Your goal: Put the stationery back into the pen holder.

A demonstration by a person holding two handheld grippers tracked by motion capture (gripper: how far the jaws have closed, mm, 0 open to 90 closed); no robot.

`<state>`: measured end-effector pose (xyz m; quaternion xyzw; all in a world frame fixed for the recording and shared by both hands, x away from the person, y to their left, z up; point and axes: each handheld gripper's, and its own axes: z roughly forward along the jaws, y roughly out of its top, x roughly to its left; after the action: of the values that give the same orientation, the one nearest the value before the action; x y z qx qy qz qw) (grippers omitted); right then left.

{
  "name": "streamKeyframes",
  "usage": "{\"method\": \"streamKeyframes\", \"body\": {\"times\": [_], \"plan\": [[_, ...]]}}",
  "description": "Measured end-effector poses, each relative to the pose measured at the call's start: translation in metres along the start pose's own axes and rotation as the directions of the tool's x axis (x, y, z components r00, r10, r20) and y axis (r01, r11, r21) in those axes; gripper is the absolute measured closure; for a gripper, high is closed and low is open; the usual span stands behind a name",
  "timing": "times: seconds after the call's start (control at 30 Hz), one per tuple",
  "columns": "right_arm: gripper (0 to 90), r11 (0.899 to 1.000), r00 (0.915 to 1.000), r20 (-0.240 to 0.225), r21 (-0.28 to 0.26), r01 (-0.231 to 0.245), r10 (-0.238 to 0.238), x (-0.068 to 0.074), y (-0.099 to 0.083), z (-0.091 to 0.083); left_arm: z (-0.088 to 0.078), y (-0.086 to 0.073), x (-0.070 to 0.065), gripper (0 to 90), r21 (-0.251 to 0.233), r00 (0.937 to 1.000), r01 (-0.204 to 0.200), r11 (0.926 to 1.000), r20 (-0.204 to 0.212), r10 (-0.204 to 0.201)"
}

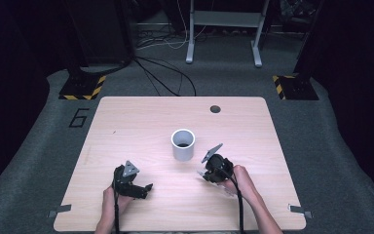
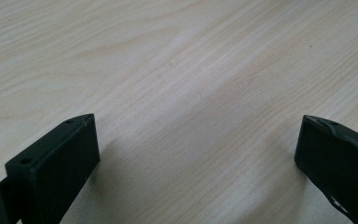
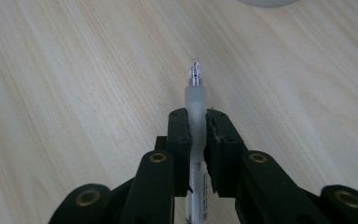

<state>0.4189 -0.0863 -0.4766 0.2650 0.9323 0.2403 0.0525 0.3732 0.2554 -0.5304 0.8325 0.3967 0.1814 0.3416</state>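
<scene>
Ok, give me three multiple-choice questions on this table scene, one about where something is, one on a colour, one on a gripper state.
1. Where does the cup stand? A) near the table's middle B) at its left edge C) on the floor
2. What colour is the cup? A) red B) white C) green
3. What is the right gripper doing? A) standing open B) clamped on a pen C) holding the cup

Answers: 1 A, the high view shows it central; 2 B, its wall is white; 3 B, both jaws press the pen's barrel.
</scene>
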Motion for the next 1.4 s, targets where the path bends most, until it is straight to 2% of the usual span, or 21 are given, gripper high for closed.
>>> {"method": "streamKeyframes", "body": {"times": [0.03, 0.07, 0.1, 0.13, 0.2, 0.33, 0.47, 0.5, 0.53, 0.6, 0.63, 0.67, 0.8, 1.0, 1.03, 1.27, 1.37, 1.4], "plan": [[80.6, 1.000, 1.0000, 0.002, -0.014, -0.009, 0.009, -0.002, -0.001, -0.005, 0.000, 0.000, 0.000, 0.0, 0.001, 1.0000, -0.001, 1.0000, 0.000, 0.001], [80.5, 0.998, 0.9987, -0.005, -0.035, -0.050, 0.050, -0.002, -0.001, -0.009, 0.000, 0.000, 0.000, 0.0, 0.000, 1.0000, 0.000, 1.0000, 0.000, 0.000], [80.5, 0.998, 0.9992, -0.005, -0.049, -0.040, 0.040, -0.004, -0.002, -0.012, 0.000, 0.000, 0.000, 0.0, 0.000, 1.0000, 0.000, 1.0000, 0.000, 0.000], [80.5, 0.995, 0.9980, 0.012, -0.080, -0.061, 0.062, -0.005, -0.003, -0.016, 0.000, 0.000, 0.000, 0.0, 0.000, 1.0000, 0.000, 1.0000, 0.000, 0.000], [80.6, 0.990, 0.9965, 0.012, -0.113, -0.080, 0.082, -0.008, -0.004, -0.023, 0.000, 0.000, 0.000, 0.0, 0.000, 1.0000, 0.000, 1.0000, 0.000, 0.000], [80.5, 0.974, 0.9931, 0.019, -0.198, -0.109, 0.115, -0.014, -0.008, -0.036, 0.000, 0.000, 0.000, 0.0, 0.000, 1.0000, 0.000, 1.0000, 0.000, 0.000], [80.5, 0.960, 0.9892, 0.036, -0.250, -0.129, 0.142, -0.019, -0.011, -0.043, 0.000, 0.000, 0.000, 0.0, 0.000, 1.0000, 0.000, 1.0000, 0.000, 0.000], [80.4, 0.951, 0.9859, 0.042, -0.272, -0.144, 0.162, -0.020, -0.011, -0.044, 0.000, 0.000, 0.000, 0.0, 0.000, 1.0000, 0.000, 1.0000, 0.000, 0.000], [80.5, 0.951, 0.9861, 0.043, -0.275, -0.143, 0.161, -0.022, -0.013, -0.045, 0.000, 0.000, 0.000, 0.0, 0.000, 1.0000, 0.000, 1.0000, 0.000, 0.000], [80.4, 0.931, 0.9801, 0.050, -0.325, -0.166, 0.192, -0.025, -0.015, -0.047, 0.000, 0.000, 0.000, 0.0, 0.000, 1.0000, 0.000, 1.0000, 0.000, 0.000], [80.4, 0.924, 0.9763, 0.063, -0.340, -0.174, 0.207, -0.026, -0.016, -0.048, 0.000, 0.000, 0.000, 0.0, 0.000, 1.0000, 0.000, 1.0000, 0.000, 0.000], [80.4, 0.911, 0.9718, 0.069, -0.368, -0.186, 0.226, -0.027, -0.017, -0.049, 0.000, 0.000, 0.000, 0.0, 0.000, 1.0000, 0.000, 1.0000, 0.000, 0.000], [80.4, 0.880, 0.9600, 0.093, -0.430, -0.200, 0.264, -0.030, -0.020, -0.053, 0.000, 0.000, 0.000, 0.0, 0.001, 1.0000, -0.001, 1.0000, 0.000, 0.001], [80.4, 0.849, 0.9477, 0.122, -0.489, -0.201, 0.295, -0.034, -0.022, -0.055, 0.000, 0.000, 0.000, 0.0, 0.000, 1.0000, 0.000, 1.0000, 0.000, 0.000], [80.4, 0.843, 0.9433, 0.125, -0.495, -0.209, 0.307, -0.034, -0.022, -0.055, 0.000, 0.000, 0.000, 0.0, 0.000, 1.0000, 0.000, 1.0000, 0.000, 0.000], [80.4, 0.805, 0.9316, 0.148, -0.559, -0.198, 0.332, -0.038, -0.020, -0.056, 0.000, 0.000, 0.000, 0.0, 0.000, 1.0000, 0.000, 1.0000, 0.000, 0.000], [80.4, 0.780, 0.9278, 0.158, -0.599, -0.182, 0.338, -0.037, -0.019, -0.058, 0.000, 0.000, 0.000, 0.0, 0.000, 1.0000, 0.000, 1.0000, 0.000, 0.000], [80.4, 0.769, 0.9253, 0.160, -0.614, -0.180, 0.344, -0.036, -0.019, -0.058, 0.000, 0.000, 0.000, 0.0, 0.000, 1.0000, 0.000, 1.0000, 0.000, 0.000]]}}
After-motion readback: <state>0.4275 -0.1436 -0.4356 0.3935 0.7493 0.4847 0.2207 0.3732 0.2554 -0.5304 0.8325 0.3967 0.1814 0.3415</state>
